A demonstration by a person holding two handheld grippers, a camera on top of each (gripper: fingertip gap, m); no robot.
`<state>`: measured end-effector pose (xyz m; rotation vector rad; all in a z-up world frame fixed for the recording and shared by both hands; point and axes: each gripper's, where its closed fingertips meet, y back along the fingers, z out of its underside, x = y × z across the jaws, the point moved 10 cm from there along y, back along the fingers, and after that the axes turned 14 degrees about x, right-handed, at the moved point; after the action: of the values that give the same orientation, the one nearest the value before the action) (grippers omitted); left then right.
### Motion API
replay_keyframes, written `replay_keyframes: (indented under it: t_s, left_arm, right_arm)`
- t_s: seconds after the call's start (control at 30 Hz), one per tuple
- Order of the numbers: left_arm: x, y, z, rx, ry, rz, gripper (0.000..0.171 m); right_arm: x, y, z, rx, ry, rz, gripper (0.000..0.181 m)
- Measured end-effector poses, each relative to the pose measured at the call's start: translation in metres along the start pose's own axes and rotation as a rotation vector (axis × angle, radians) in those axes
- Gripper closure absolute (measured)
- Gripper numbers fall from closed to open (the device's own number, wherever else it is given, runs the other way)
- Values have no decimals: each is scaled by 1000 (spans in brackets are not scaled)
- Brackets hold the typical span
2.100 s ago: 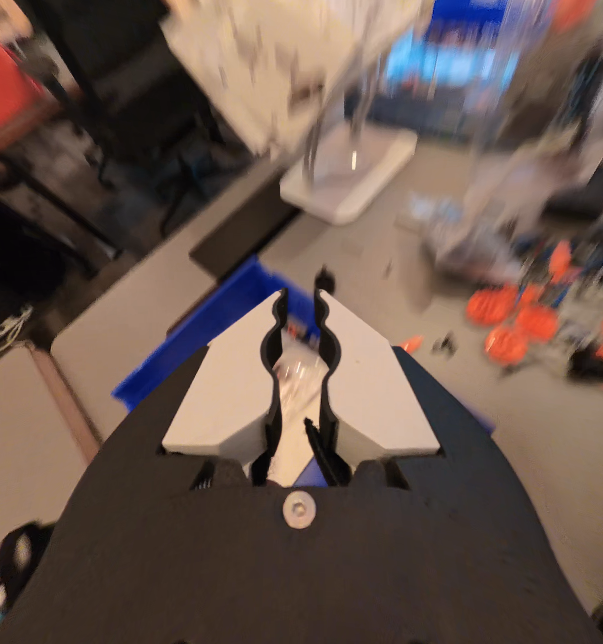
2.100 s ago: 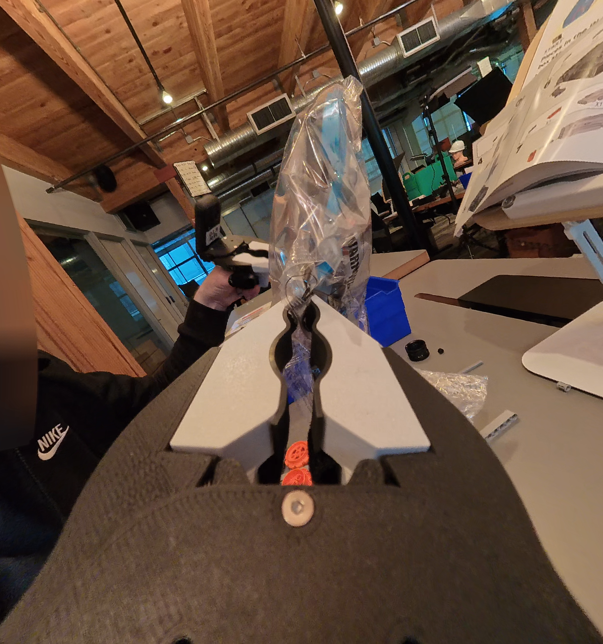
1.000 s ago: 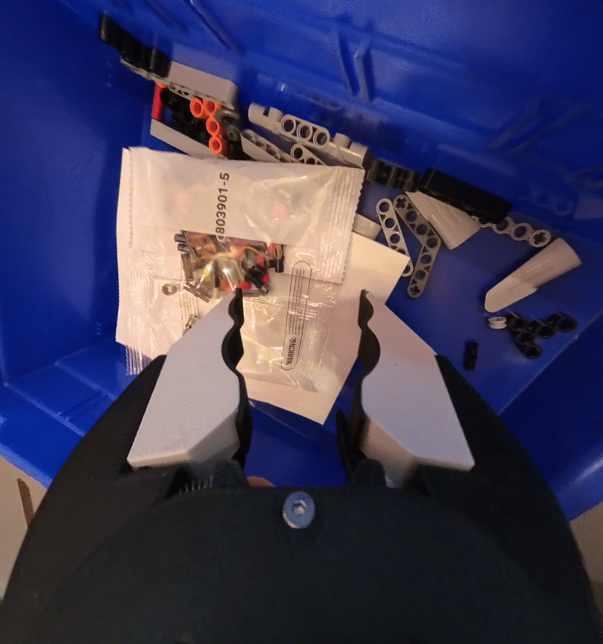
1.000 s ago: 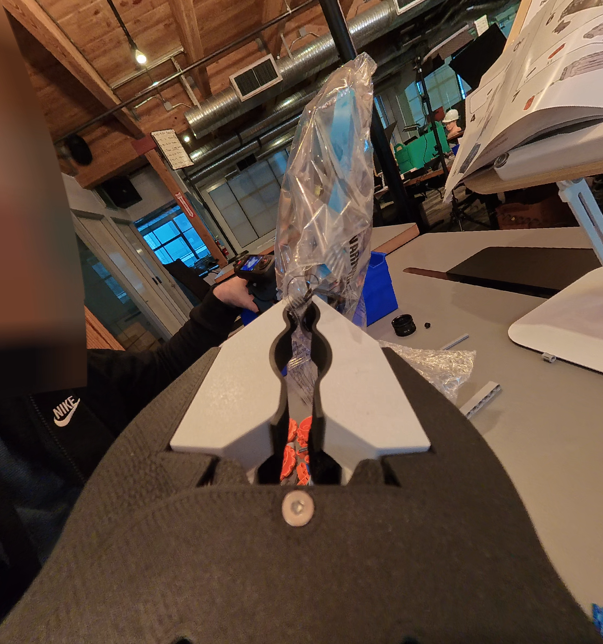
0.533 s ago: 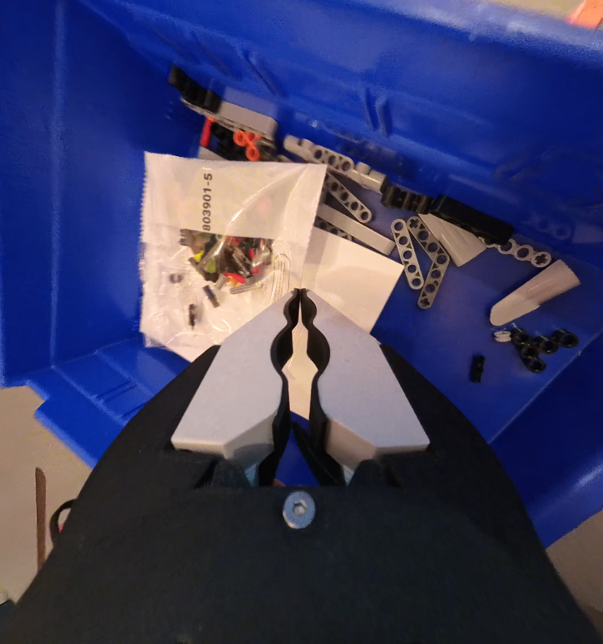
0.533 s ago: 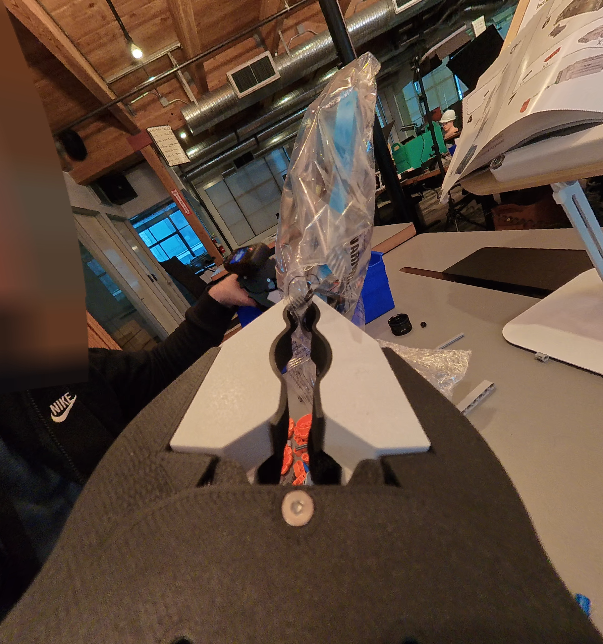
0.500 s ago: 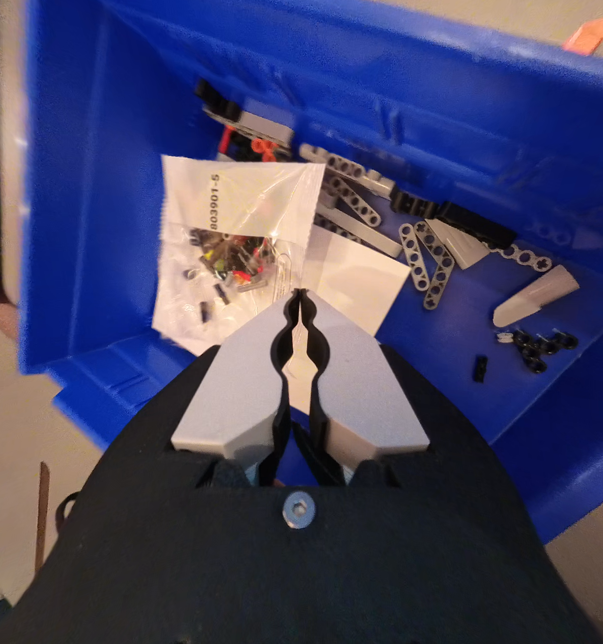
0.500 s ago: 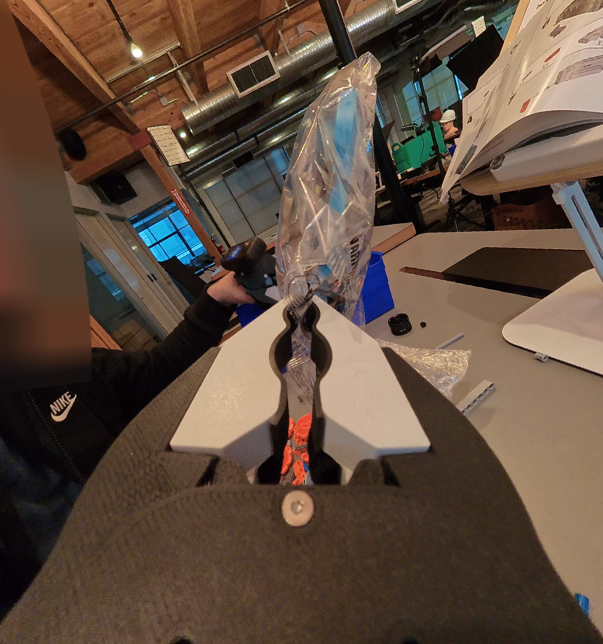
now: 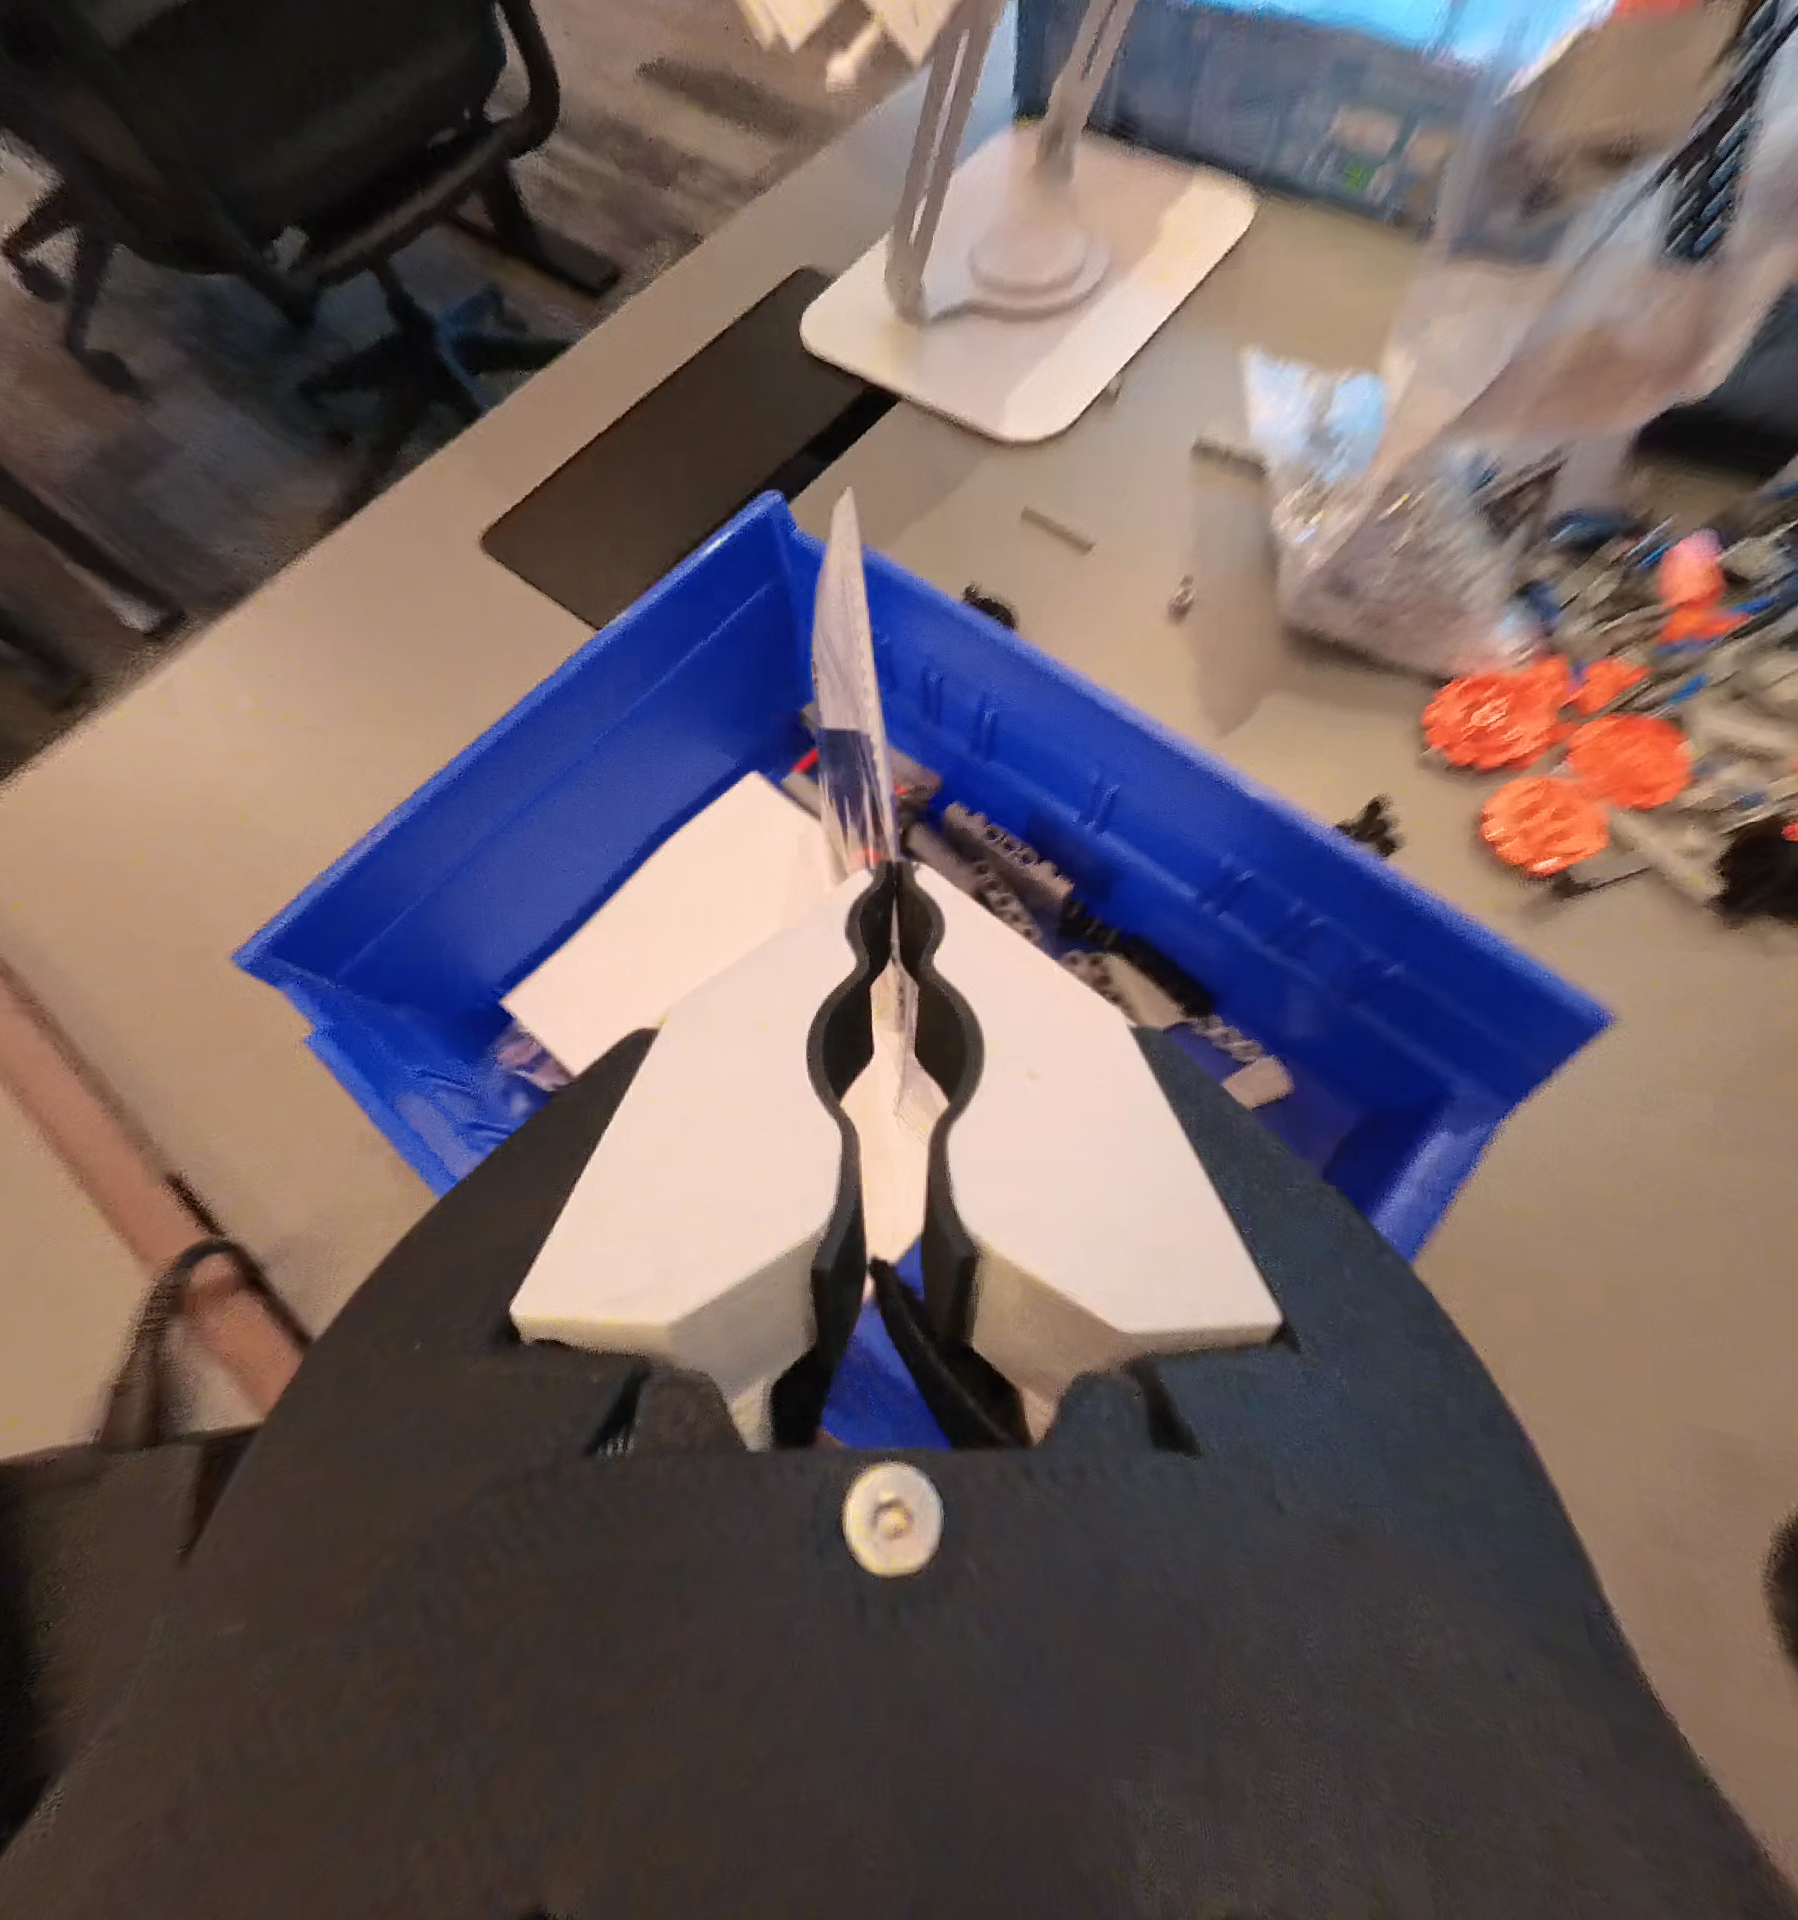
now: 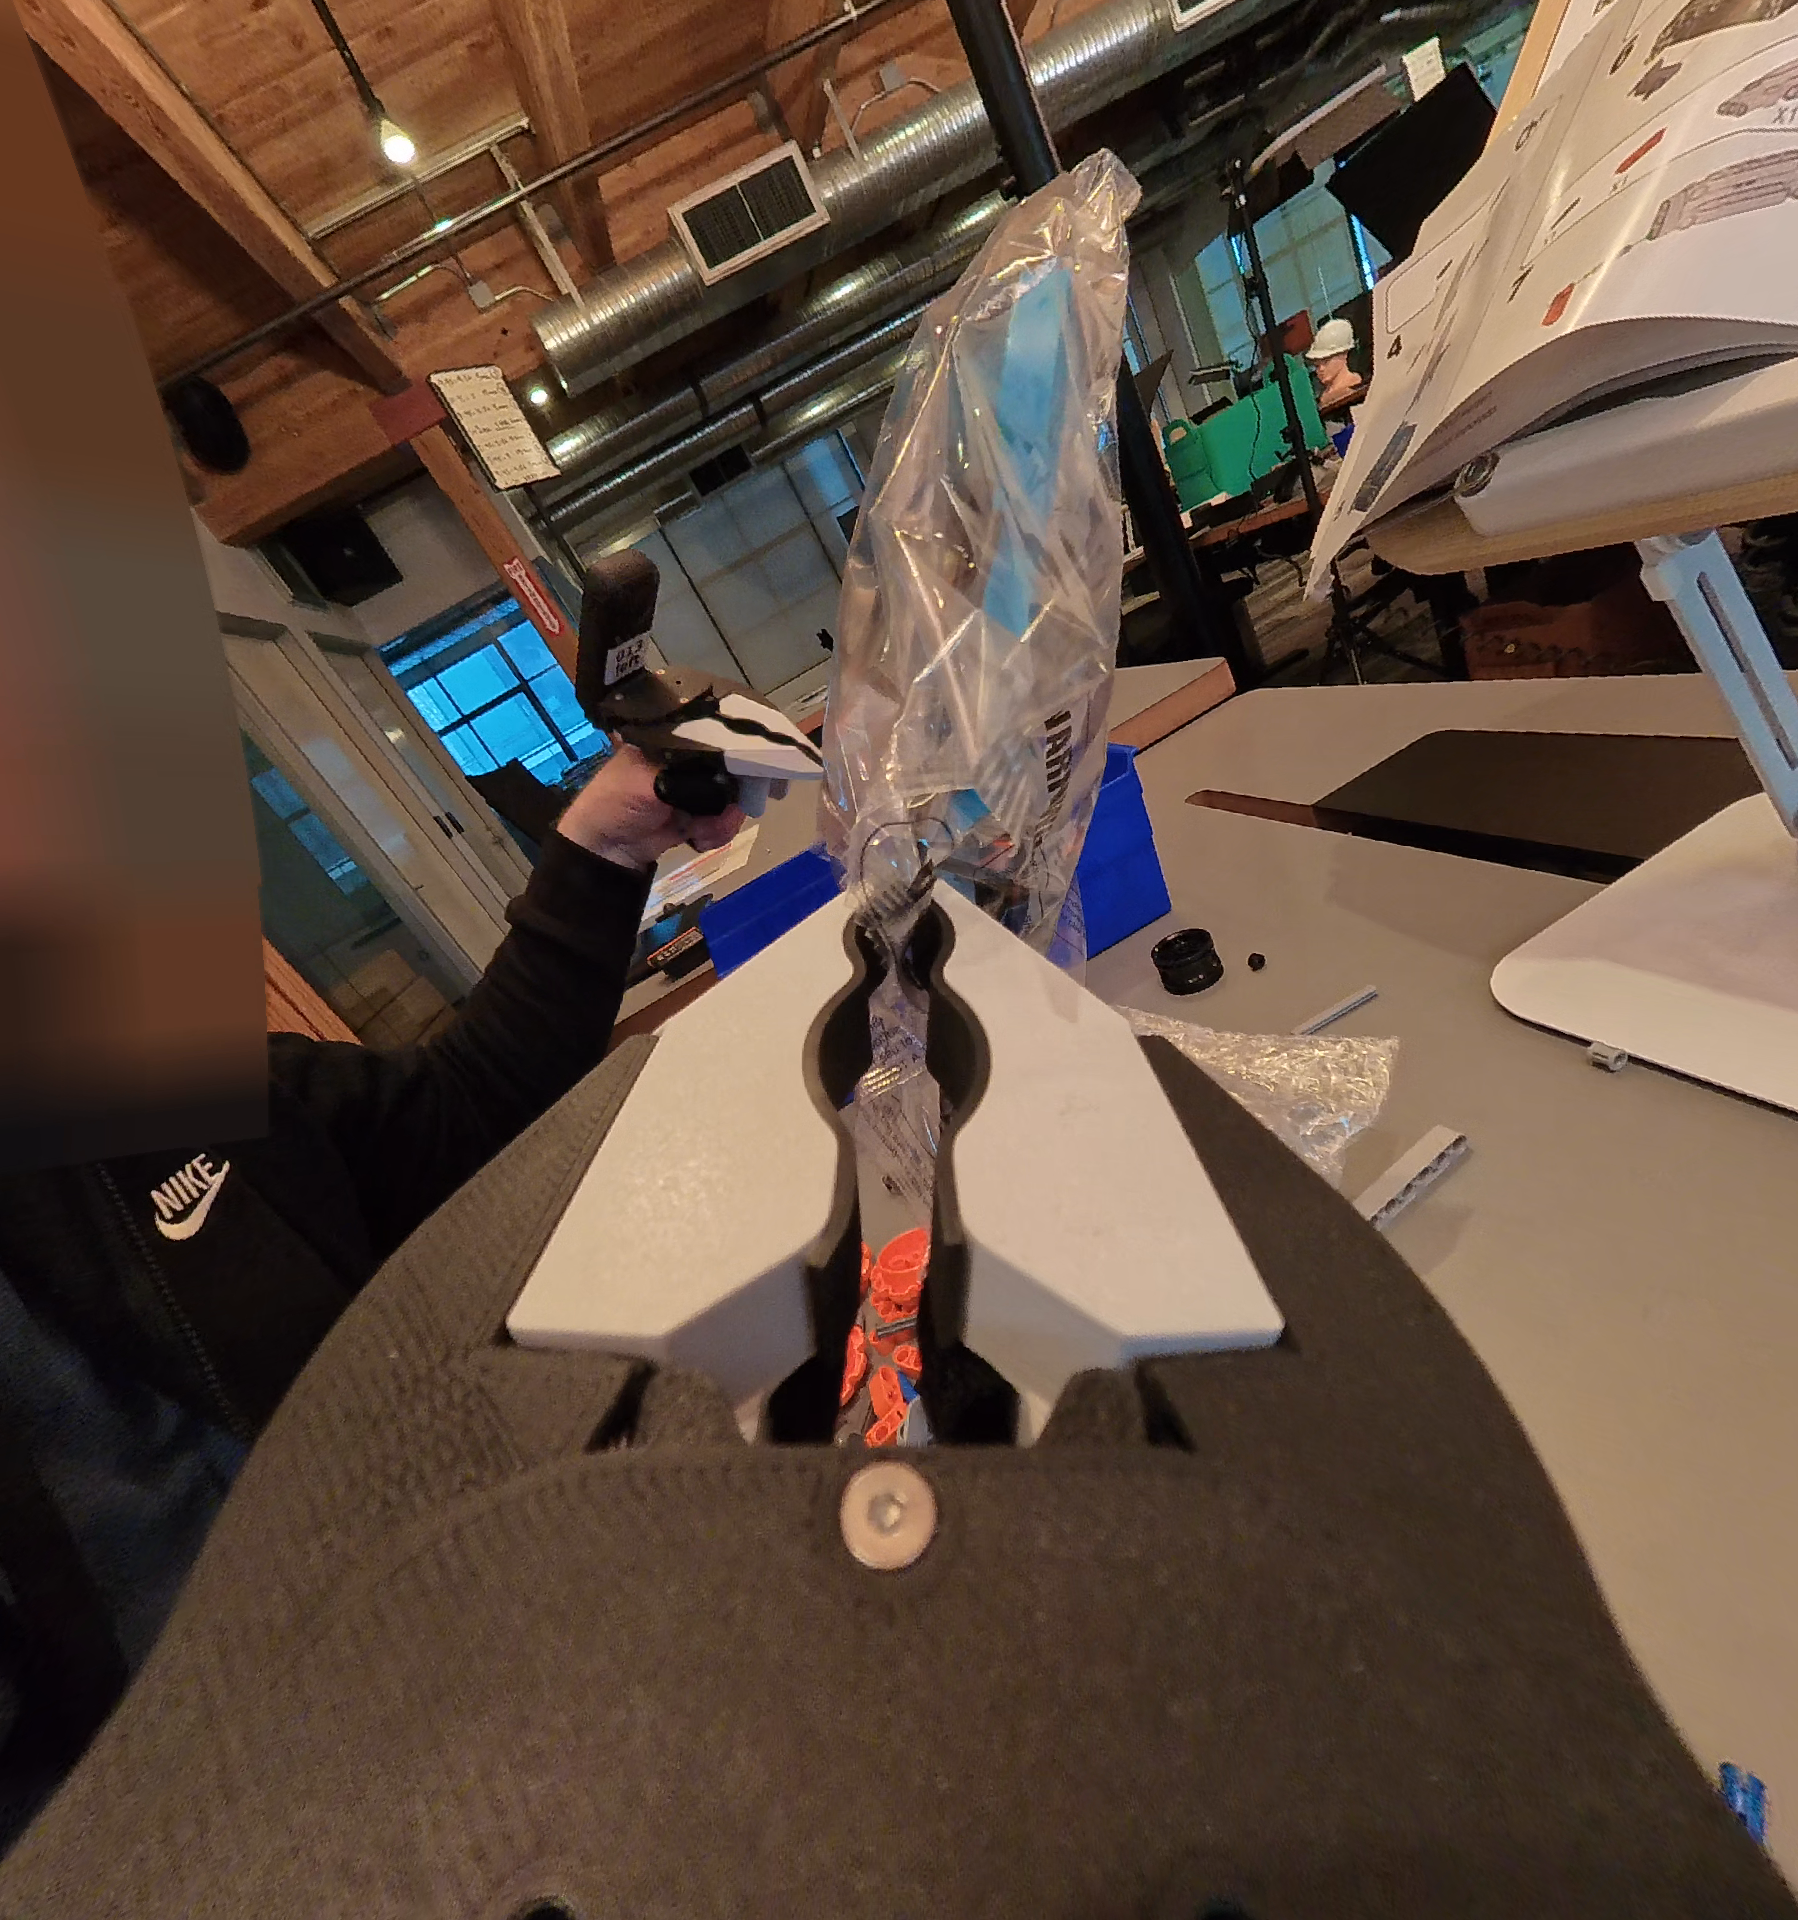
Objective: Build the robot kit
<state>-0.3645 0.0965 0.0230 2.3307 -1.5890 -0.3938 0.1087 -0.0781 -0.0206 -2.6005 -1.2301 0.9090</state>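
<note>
My left gripper [image 9: 890,883] is shut on a thin white sheet with blue print [image 9: 853,686]. The sheet stands edge-on above the open blue bin [image 9: 562,748]. The bin holds a white packet [image 9: 666,935] and grey and black beam parts [image 9: 1020,862]. My right gripper [image 10: 900,914] is shut on the neck of a clear plastic bag [image 10: 988,520] and holds it upright. Orange parts [image 10: 895,1278] show below through the gap between its fingers. The left gripper also shows in the right wrist view [image 10: 729,748], raised in a hand beside the bag.
Orange wheels and mixed parts [image 9: 1560,769] lie right of the bin. A crumpled clear bag [image 10: 1279,1081], a black ring [image 10: 1186,961] and a grey beam [image 10: 1414,1174] lie on the grey table. A white stand base [image 10: 1684,987] carries an open booklet [image 10: 1653,208]. An office chair [image 9: 251,135] stands beyond the table edge. My hands' fingertips stand some 35 cm from each other.
My left gripper closed on the sheet down inside the bin and has lifted up and back out with it. The right gripper holds the bag as before.
</note>
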Motion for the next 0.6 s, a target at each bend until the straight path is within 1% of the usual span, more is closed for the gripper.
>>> replay_keyframes:
  t_s: [0.03, 0.07, 0.23, 0.37, 0.43, 0.6]
  left_arm:
    - [-3, 4, 1, 13, 65, 30, 171]
    - [-9, 8, 3, 24, 108, 28, 171]
    - [-43, 13, 28, -4, 265, -81, 171]
    - [-57, 13, 42, -30, 312, -120, 171]
    - [-61, 14, 47, -63, 300, -154, 171]
    - [-63, 11, 51, -97, 267, -186, 171]
  right_arm:
    - [0, 0, 0, 0, -1, 0, 181]
    - [0, 0, 0, 0, -3, 0, 181]
    - [0, -1, 2, -6, -4, -1, 180]
    - [1, 0, 2, -4, -7, 1, 181]
    - [1, 0, 2, -6, -6, 1, 180]
    - [1, -1, 3, -11, -4, 1, 181]
